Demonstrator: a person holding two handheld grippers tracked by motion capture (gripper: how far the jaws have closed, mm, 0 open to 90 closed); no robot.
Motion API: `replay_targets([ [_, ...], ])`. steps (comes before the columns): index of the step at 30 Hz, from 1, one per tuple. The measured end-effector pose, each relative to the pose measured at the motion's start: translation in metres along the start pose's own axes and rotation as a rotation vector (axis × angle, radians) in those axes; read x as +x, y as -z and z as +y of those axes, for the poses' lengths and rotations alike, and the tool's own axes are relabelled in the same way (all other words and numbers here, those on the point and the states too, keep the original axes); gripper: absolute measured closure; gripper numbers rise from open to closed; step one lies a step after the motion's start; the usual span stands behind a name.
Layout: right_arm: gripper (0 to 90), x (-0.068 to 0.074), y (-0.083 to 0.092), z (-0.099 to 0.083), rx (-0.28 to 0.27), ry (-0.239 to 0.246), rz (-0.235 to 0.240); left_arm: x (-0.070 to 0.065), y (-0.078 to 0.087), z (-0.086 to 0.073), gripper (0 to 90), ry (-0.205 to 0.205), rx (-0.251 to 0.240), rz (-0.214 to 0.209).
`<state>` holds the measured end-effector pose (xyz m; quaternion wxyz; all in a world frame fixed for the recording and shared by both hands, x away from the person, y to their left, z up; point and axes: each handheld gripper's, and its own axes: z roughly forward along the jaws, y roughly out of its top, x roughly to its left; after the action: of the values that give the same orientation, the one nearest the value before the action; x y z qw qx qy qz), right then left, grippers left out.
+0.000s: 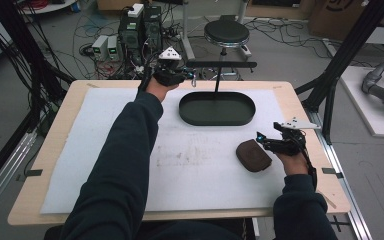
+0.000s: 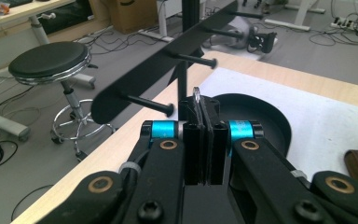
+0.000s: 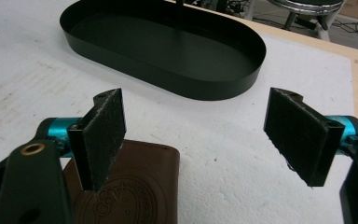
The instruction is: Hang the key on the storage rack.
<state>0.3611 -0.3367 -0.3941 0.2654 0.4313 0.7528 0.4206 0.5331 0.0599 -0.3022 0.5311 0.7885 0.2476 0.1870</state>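
1. Pinching a thin silvery ring (image 2: 196, 93) between its shut pads, the left gripper (image 1: 192, 76) hangs above the far edge of the table (image 1: 27, 200), just beside the black rack's crossbar (image 2: 158, 65). A small arc of the ring pokes above the pads; the rest is hidden, so I cannot tell what hangs from it.
2. The ring looks like stiff, light metal wire. It is smooth, so it could swivel or slip in a loose pinch. The best hold is flat across the wire, with the free loop left clear to thread.
3. The nearest peg (image 2: 149, 103) sticks out just left of the jaws in the left gripper view and has a knobbed tip. I judge that the loop must pass over that knob squarely.
4. The rack stands on a slim post (image 1: 218, 75) rising from an oval black tray (image 1: 215, 123) on the white mat (image 1: 205, 175). It looks top-heavy, so a hard push on a peg could rock it.
5. The brown leather case (image 1: 253, 155) lies flat on the mat, near the tray's right end. It looks soft, light and slightly grippy, and it is best taken across a narrow edge.
6. The right gripper (image 1: 261, 140) rests just beside the case with its jaws spread wide and nothing between them. Its left pad (image 3: 103, 135) hovers over the case's embossed face.
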Motion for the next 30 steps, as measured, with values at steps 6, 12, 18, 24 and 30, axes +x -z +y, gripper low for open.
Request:
replay_targets([
  [6, 21.1, 0.000, 0.001, 0.000, -0.001, -0.004, 0.000, 0.009, -0.006, -0.001, 87.9, 0.032, 0.002, 0.035],
  [12, 21.1, 0.000, 0.002, 0.000, -0.002, -0.002, 0.004, 0.011, -0.010, -0.003, 87.8, 0.036, 0.008, 0.059],
  [18, 21.1, 0.001, 0.001, 0.000, 0.002, -0.004, 0.007, 0.014, -0.010, -0.004, 87.5, 0.048, -0.008, 0.100],
  [24, 21.2, 0.001, 0.000, 0.000, 0.001, 0.005, 0.009, 0.013, -0.014, -0.004, 85.9, 0.054, -0.020, 0.166],
  [30, 21.2, 0.001, 0.000, 0.000, 0.005, 0.003, 0.011, 0.017, -0.006, -0.007, 66.6, 0.093, -0.005, 0.253],
])
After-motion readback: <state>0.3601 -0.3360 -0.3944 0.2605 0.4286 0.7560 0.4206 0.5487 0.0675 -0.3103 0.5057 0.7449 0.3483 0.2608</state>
